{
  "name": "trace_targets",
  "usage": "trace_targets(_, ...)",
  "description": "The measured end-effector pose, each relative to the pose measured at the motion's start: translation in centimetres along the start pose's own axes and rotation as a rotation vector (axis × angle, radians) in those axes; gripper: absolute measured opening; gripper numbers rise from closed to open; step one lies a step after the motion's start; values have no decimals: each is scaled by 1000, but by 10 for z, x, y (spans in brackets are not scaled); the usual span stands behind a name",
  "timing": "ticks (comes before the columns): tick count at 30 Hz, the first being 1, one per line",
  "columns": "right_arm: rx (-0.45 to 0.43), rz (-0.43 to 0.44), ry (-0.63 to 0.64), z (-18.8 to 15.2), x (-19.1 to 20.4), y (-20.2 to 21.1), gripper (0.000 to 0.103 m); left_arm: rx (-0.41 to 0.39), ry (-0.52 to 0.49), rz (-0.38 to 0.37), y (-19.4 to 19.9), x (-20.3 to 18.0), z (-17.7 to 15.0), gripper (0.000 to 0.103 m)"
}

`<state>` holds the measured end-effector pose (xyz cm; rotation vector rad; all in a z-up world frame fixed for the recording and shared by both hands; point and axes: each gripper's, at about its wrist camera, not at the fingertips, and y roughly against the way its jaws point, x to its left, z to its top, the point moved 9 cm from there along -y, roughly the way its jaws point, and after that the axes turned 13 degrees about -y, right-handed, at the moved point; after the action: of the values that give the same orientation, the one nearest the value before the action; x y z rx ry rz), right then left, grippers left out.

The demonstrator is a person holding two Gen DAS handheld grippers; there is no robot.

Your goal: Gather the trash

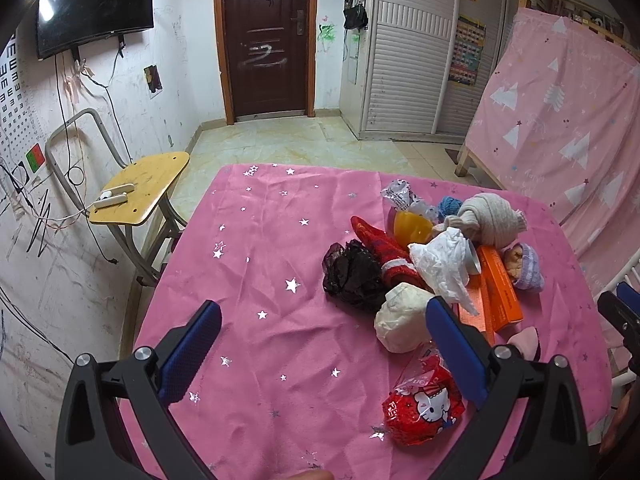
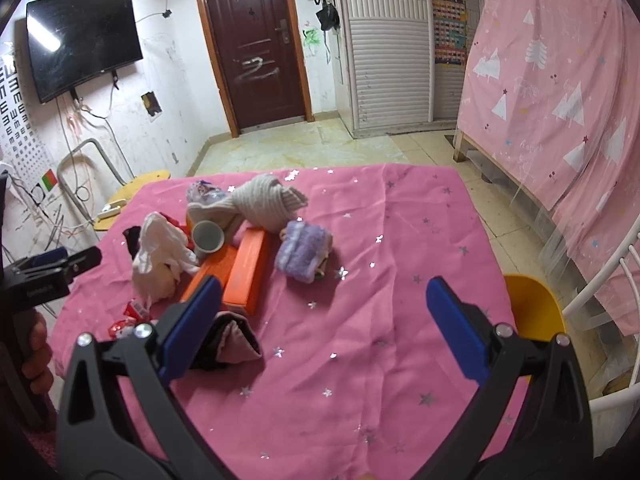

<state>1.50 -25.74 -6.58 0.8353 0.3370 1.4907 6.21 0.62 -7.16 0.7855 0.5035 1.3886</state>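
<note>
While both grippers hang above the bench [image 1: 256, 240], which is covered with a pink starred cloth, the only picture that can be read on any item is a white cartoon cat on the red snack wrapper [image 1: 424, 408]; its small letters are too blurred to read. On the wall, an eye chart [image 1: 10, 80] shows rows of the letter E.

The left gripper [image 1: 324, 352] has its jaws wide open and holds nothing; the right gripper [image 2: 324, 328] is also wide open and empty.

The trash lies in one heap on the bench: a black crumpled bag [image 1: 354, 276], a white crumpled bag [image 1: 442, 266], a white paper ball [image 1: 402, 318] and the red wrapper nearest to the left gripper. Mixed with them are an orange box [image 1: 500, 288], a red sock [image 1: 380, 248], a beige knitted bundle [image 1: 488, 220] and a purple knitted piece [image 1: 530, 268].

In the right wrist view, a paper cup [image 2: 207, 236] lies on its side beside the orange box, a dark and pink folded cloth [image 2: 234, 340] sits just behind the left finger, and a yellow chair [image 2: 534, 308] stands by the bench edge. The left wrist view shows a wooden chair [image 1: 144, 184] with a power strip on it.
</note>
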Motion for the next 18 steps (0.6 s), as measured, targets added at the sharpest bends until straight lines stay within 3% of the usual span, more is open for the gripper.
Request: trace_targets(18,2,-3,0,-2,-2,0,98,-2,-1,-5,1,0,0,94)
